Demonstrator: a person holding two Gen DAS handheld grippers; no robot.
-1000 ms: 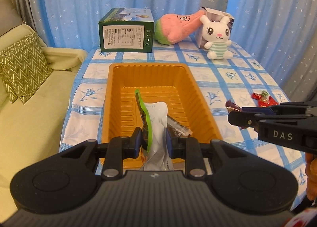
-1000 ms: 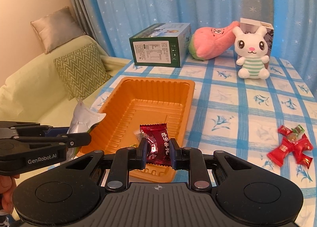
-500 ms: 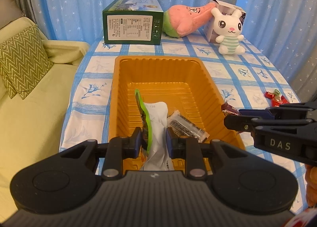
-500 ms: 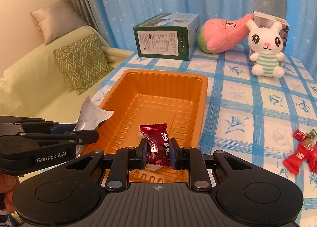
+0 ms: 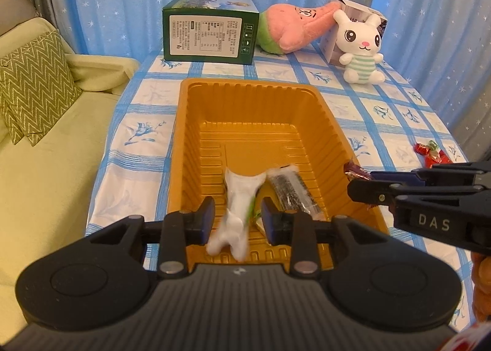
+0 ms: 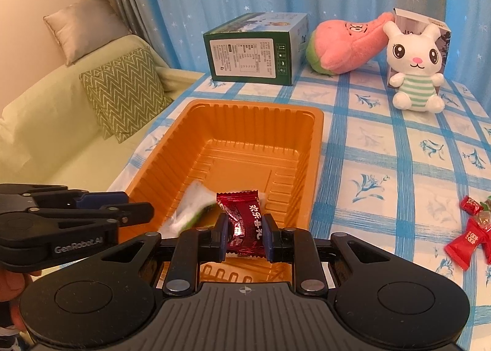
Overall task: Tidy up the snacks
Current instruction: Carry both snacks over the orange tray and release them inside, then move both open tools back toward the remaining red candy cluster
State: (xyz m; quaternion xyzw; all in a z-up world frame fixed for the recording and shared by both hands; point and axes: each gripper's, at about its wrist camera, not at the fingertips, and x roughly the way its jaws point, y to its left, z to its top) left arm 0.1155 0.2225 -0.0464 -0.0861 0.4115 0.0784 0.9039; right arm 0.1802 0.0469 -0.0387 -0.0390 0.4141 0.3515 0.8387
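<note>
**Snack tidy-up: one packet just dropped, one candy about to go in**

Two snacks are being dealt with at once over the orange tray (image 5: 333, 124). The left gripper (image 5: 237, 213) has just been opened: its jaws are spread apart, and the white packet (image 5: 237, 213) sits loose and blurred between them, no longer pressed by the pads, apparently falling into the near end of the tray. A dark wrapped bar (image 5: 291, 191) is already lying on the tray floor right beside it.

The right gripper (image 6: 245, 233) is pressed tight on a dark red candy (image 6: 244, 222), which is held above the near end of the tray, so that one isn't put away yet.

Off to the right on the checked tablecloth (image 6: 383, 148), a little cluster of red candies (image 6: 472, 225) is left to be collected, well apart from the tray. The green box (image 6: 254, 50), pink plush (image 6: 343, 44) and bunny toy (image 6: 414, 65) at the far end aren't touched.

So roughly: two in or nearly in, one in hand, a few left. Past halfway, probably.
</note>
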